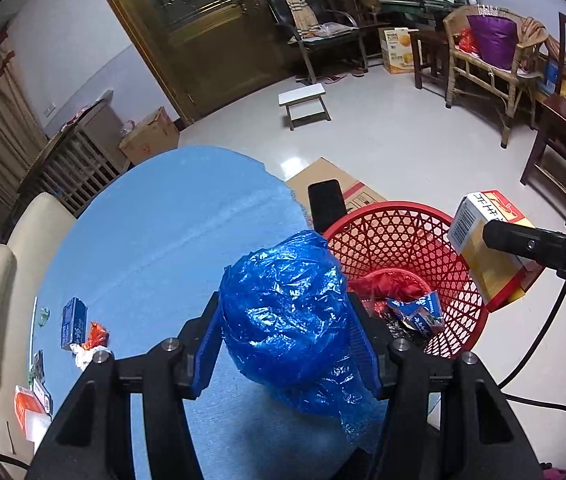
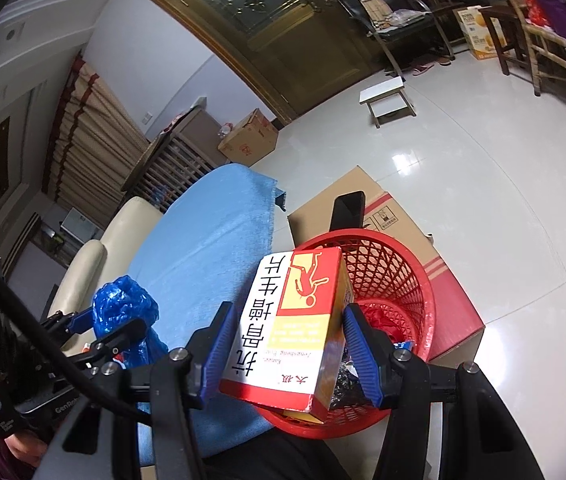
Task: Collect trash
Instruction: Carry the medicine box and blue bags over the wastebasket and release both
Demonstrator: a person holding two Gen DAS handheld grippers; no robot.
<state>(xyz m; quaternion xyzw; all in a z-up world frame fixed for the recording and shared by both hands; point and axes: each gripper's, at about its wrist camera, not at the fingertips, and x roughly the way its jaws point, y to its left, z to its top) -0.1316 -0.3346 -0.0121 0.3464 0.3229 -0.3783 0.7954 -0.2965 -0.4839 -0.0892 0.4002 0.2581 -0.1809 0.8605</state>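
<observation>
1. The blue-clothed desk (image 1: 155, 232) stood beside the red plastic lattice basket (image 2: 399, 264).
2. The right tool (image 2: 289, 354) clamped a red-and-yellow printed carton (image 2: 295, 320) above the basket; opening there seemed best.
3. The left tool (image 1: 287, 344) pinched a crumpled blue plastic bag (image 1: 283, 312) over the desk edge; it likely needed carrying rightward first.

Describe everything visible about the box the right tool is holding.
The carton is a flat cardboard box, white with red and yellow panels, a human figure graphic and large Chinese characters; a barcode shows on one end in the left view. The right tool clamps it on both sides, tilted, above the red mesh basket, over its near rim.
</observation>
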